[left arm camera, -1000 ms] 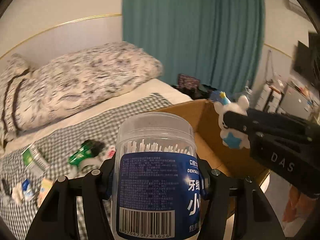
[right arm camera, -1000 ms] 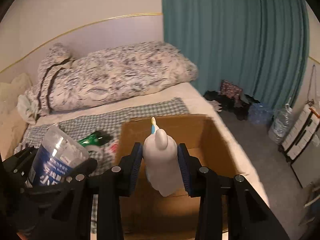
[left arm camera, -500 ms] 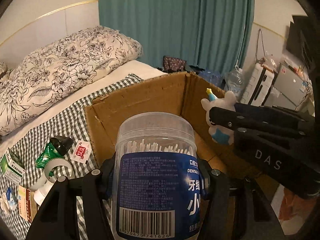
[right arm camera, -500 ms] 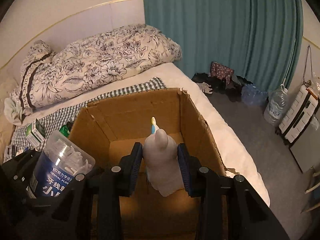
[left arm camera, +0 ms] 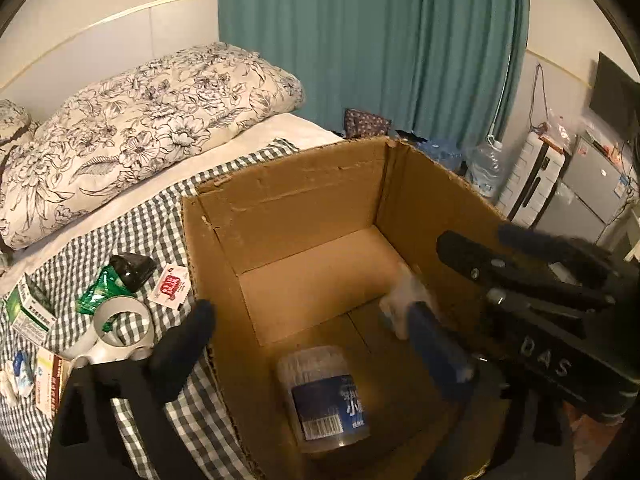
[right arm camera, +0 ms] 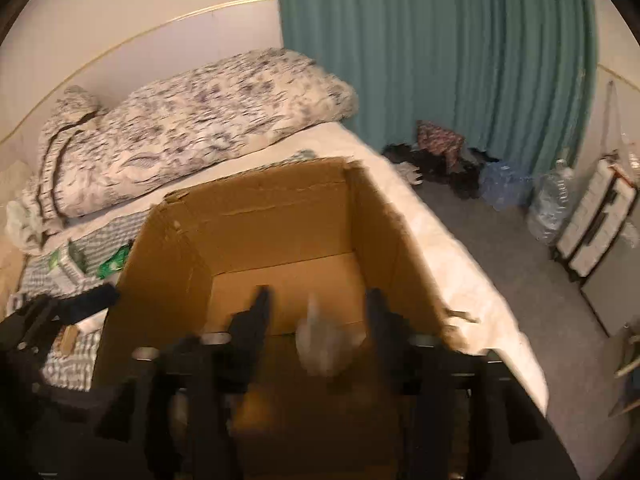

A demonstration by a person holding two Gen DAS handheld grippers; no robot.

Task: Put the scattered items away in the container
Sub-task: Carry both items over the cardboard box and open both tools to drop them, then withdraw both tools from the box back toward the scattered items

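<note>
Cardboard box (left arm camera: 288, 200) on bed: floss-pick jar (left arm camera: 326, 398) and white toy (right arm camera: 320, 344) dropping in

Left gripper (left arm camera: 320, 344), right gripper (right arm camera: 316, 316): jaws opening, nothing gripped

Left outside: tape roll (left arm camera: 120, 330), green packet (left arm camera: 100, 288), sachet (left arm camera: 171, 285), small cartons (left arm camera: 28, 312)

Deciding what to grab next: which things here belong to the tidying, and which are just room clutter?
Job: cardboard box, floss jar and white toy inside it; tape roll, green packet, red sachet on the bed.
Clutter: pillow, curtain, water bottle.
</note>
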